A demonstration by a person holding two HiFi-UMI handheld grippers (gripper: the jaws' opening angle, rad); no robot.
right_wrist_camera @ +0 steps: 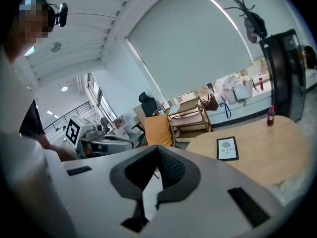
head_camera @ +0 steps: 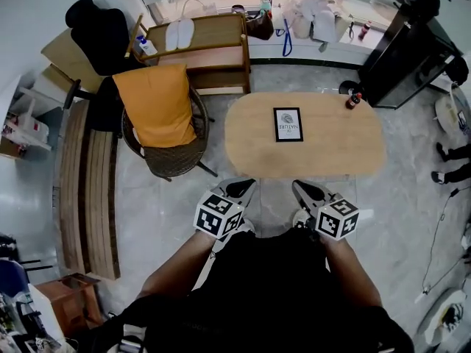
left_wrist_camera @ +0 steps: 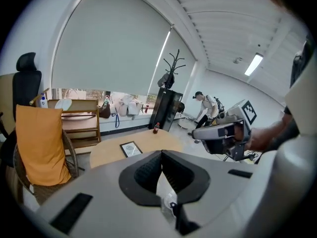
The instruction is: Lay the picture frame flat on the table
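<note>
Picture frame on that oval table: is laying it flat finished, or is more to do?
Looks done: the picture frame lies flat, face up, on the table. In hand: nothing; the left gripper and right gripper are both shut and empty, short of the table. Left: seemingly nothing.
</note>
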